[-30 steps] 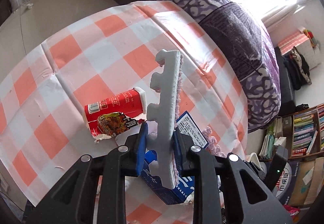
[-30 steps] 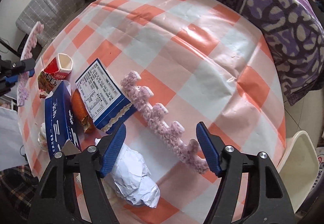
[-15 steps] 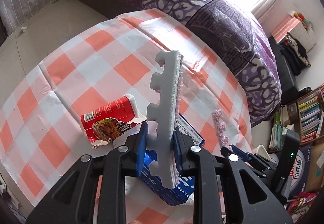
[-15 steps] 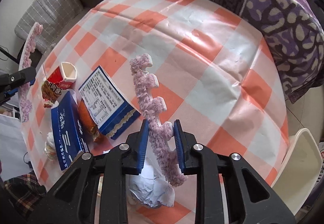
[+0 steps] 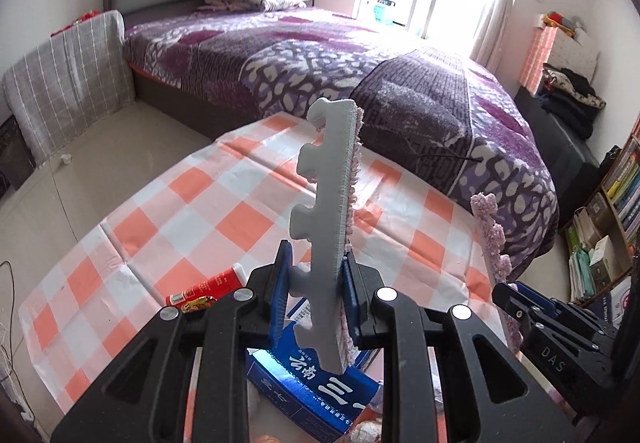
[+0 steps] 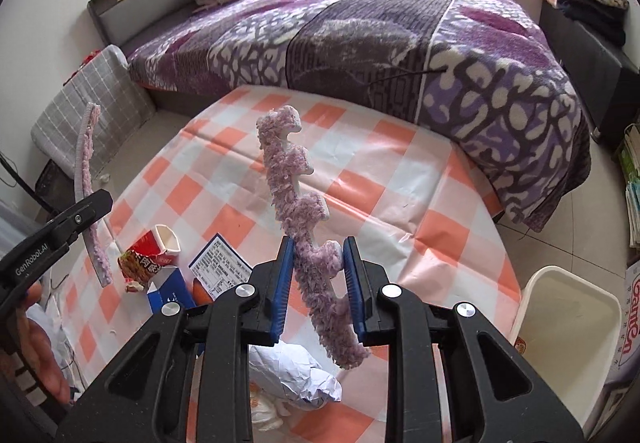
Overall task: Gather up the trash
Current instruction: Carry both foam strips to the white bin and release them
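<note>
My left gripper (image 5: 316,295) is shut on a grey foam mat edge strip (image 5: 328,211) with pink fuzz on one side, held upright above the checked table (image 5: 168,211). My right gripper (image 6: 318,283) is shut on a second fuzzy purple-pink strip (image 6: 296,203), also lifted above the table (image 6: 420,211). Each strip shows in the other view: the right strip (image 5: 490,235) and the left strip (image 6: 86,171). On the table lie a red carton (image 6: 150,257), a blue box (image 5: 320,391) and crumpled white paper (image 6: 292,375).
A white bin (image 6: 560,339) stands by the table's right edge. A purple-quilted bed (image 5: 340,75) lies beyond the table. A grey checked cushion (image 5: 68,83) leans at the left. Bookshelves (image 5: 616,203) stand at the right. The blue box also shows in the right wrist view (image 6: 168,295).
My right gripper closed on the purple strip and lifted it off the table. Both grippers have risen and tilted up, bringing the bed and window into view.
</note>
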`<state>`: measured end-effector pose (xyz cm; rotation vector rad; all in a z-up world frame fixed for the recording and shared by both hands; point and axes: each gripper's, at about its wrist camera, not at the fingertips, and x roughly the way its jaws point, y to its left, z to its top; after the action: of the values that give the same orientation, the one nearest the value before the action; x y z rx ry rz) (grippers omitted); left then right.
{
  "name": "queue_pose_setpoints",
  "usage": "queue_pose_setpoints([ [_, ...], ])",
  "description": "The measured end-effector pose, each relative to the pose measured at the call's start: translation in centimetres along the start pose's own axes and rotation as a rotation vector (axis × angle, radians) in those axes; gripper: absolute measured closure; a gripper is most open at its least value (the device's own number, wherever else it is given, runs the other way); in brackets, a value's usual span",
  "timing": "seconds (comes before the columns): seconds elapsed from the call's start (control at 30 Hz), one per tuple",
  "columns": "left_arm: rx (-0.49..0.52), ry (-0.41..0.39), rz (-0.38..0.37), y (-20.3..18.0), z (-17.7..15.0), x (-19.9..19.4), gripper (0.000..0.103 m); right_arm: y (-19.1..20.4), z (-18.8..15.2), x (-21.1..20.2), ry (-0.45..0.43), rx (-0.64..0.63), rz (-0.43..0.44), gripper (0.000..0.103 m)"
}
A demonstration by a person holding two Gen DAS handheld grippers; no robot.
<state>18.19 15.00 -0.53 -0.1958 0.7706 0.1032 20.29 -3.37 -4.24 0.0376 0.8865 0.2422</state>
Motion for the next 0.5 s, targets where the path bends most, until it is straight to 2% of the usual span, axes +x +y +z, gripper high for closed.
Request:
queue_pose_setpoints([
  [0.2, 0.040, -0.089, 0.010, -2.4, -0.6, -2.0, 0.079, -0.9, -0.7, -3.2, -0.090, 0.034, -0.015, 0.079],
  [0.5, 0.097, -0.096, -0.030, -5.5, -2.1, -3.0, 0.079, -3.4, -2.3, -6.3, -0.149, 0.085, -0.058, 0.079],
])
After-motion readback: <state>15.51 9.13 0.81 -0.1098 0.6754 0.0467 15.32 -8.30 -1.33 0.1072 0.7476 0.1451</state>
